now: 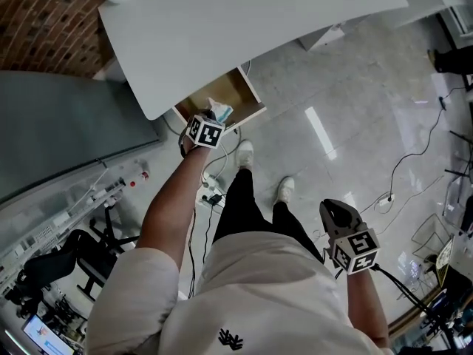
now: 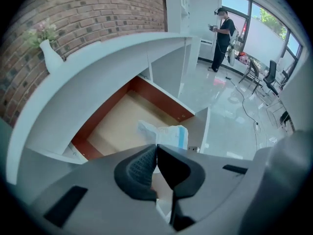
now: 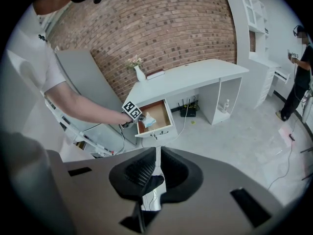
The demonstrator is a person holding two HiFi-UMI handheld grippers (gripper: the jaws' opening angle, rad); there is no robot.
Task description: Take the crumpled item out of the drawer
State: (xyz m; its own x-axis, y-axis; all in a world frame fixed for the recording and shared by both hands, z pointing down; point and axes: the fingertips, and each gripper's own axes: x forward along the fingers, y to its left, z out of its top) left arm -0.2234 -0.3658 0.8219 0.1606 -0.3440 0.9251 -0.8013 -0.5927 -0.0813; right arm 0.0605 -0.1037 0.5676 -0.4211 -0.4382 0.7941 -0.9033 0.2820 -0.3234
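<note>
**Head view:** L gripper (image 1: 212, 118) reaches into the open drawer (image 1: 247, 87) under the white desk (image 1: 244, 13). Crumpled item (image 1: 221, 110), white w/ blue, sits at its tips, inside the drawer near the front. R gripper (image 1: 334, 209) is low at the person's side, well apart from the desk.

**Left gripper view:** jaws clenched on the crumpled item (image 2: 168, 133). White material shows past the tips and between the pads. Item is over the tan drawer floor; can't tell if resting or lifted.

**Right gripper view:** jaws together, nothing between them. Drawer w/ item visible far off.
</note>
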